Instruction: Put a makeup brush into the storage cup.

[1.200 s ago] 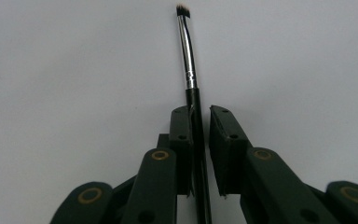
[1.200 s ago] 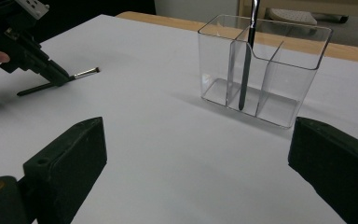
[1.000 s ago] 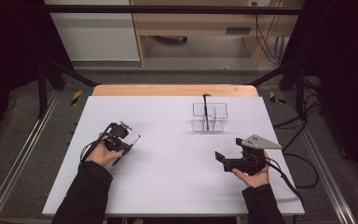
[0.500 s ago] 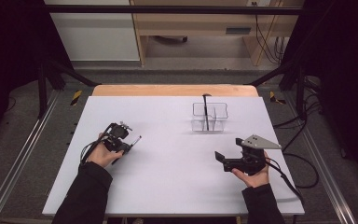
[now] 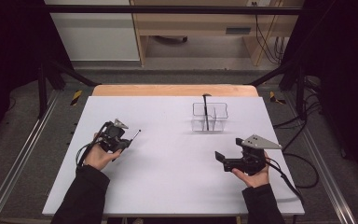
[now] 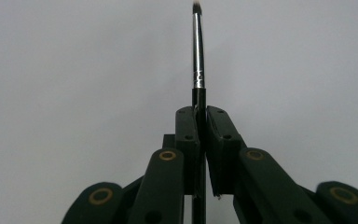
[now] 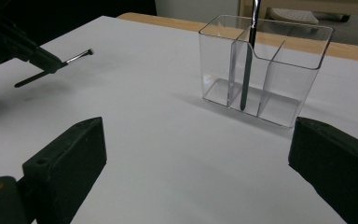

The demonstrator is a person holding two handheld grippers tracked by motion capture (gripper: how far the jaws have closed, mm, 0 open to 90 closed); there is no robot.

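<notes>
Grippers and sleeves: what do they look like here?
Both grippers, left and right, are black, each topped by a grey three-cornered plate and trailing a black cable. The left gripper view shows flat black jaw pads on linkage arms with brass-coloured pivot rings. The person wears dark long sleeves.

a lab: black curtains [image 5: 9,56] (metal rails [image 5: 18,158]).

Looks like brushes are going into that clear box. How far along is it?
One brush already stands in the clear organizer. A second brush is clamped in the left gripper, lifted off the white table, apart from the box. The right gripper is open and holds nothing. Probably left: carrying that brush over and dropping it in.
</notes>
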